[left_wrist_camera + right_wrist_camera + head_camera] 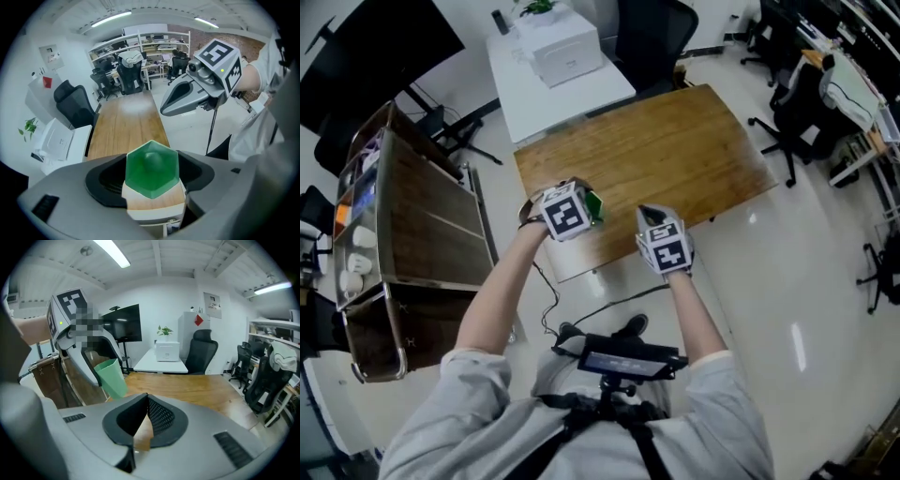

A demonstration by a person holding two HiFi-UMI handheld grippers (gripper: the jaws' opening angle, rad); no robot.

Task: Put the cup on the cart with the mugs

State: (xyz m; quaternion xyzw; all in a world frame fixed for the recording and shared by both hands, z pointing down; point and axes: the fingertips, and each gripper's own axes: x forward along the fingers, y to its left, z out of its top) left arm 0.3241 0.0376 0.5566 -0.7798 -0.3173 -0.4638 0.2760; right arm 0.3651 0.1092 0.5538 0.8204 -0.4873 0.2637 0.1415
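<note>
Wooden table (675,150), white box (567,52)

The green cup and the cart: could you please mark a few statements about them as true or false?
1. The left hand-held gripper holds the green cup. True.
2. The green cup stands on the cart. False: it is held in the air over the wooden table, and the cart is off to the left.
3. The right hand-held gripper holds a mug. False: its jaws are together with nothing between them.
4. White mugs sit at the cart's outer side. True.
</note>
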